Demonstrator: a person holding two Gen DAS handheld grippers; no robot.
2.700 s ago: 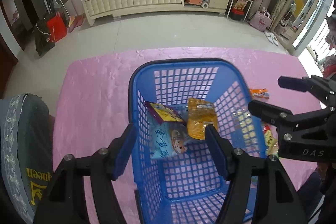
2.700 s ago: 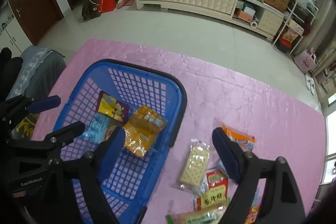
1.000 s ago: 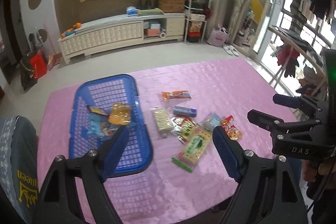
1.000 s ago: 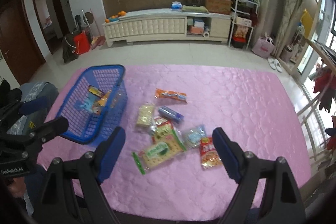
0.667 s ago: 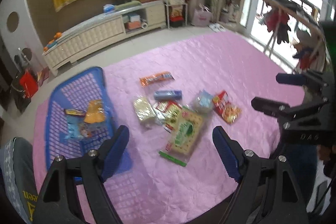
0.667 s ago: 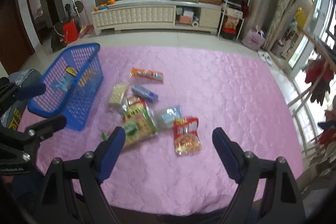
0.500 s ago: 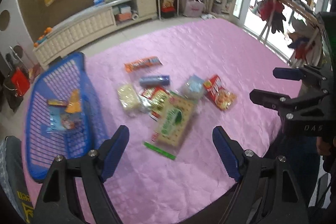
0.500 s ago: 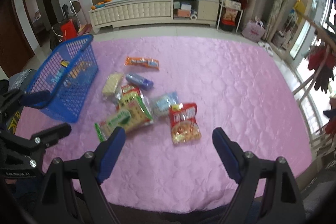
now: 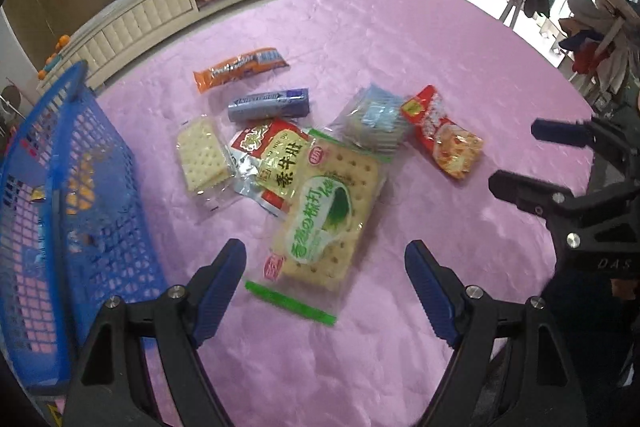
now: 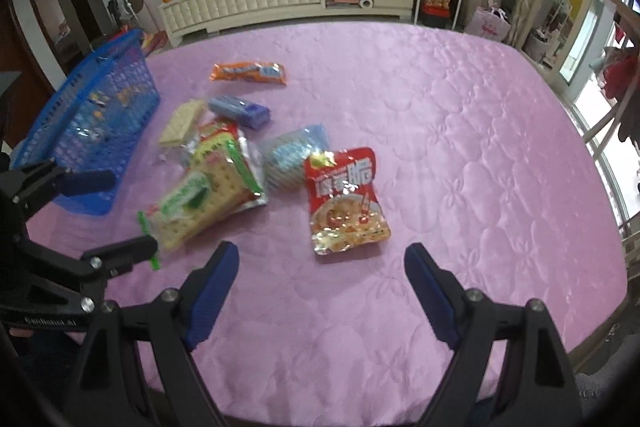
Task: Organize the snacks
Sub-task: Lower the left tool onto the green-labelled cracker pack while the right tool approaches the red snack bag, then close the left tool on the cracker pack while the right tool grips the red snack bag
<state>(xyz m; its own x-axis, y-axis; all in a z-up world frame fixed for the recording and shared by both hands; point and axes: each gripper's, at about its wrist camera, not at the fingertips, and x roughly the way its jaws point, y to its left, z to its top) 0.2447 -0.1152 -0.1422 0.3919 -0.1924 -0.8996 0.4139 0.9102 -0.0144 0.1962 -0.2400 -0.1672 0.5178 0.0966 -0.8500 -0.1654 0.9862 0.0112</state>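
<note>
A: Both tools are over the pink quilted tablecloth (image 10: 460, 131). The left gripper (image 9: 326, 285) hangs above the near end of the green cracker pack (image 9: 326, 215), jaws spread wide, nothing between the pads.

B: And the right gripper (image 10: 322, 285)?

A: Spread wide too, empty, hovering just near of the red noodle-snack bag (image 10: 346, 201). No contact that I can see.

B: Where's the blue basket (image 9: 76, 187)?

A: At the left edge of the table, standing upright. Through its mesh wall a few packets show inside, too blurred to name.

B: And the loose snacks?

A: Clustered in the middle, just right of the basket. The green cracker pack lies partly over a yellow-and-red packet (image 9: 276, 155). Left of that, a clear-wrapped cracker stack (image 9: 202, 157). Farther back, a purple bar (image 9: 269, 103), and beyond it an orange bar (image 9: 240, 67), lying apart from the rest.

B: Anything on the right side?

A: A pale blue packet (image 9: 374, 123), touching the far end of the green pack, with the red bag just beside it on the right.
</note>
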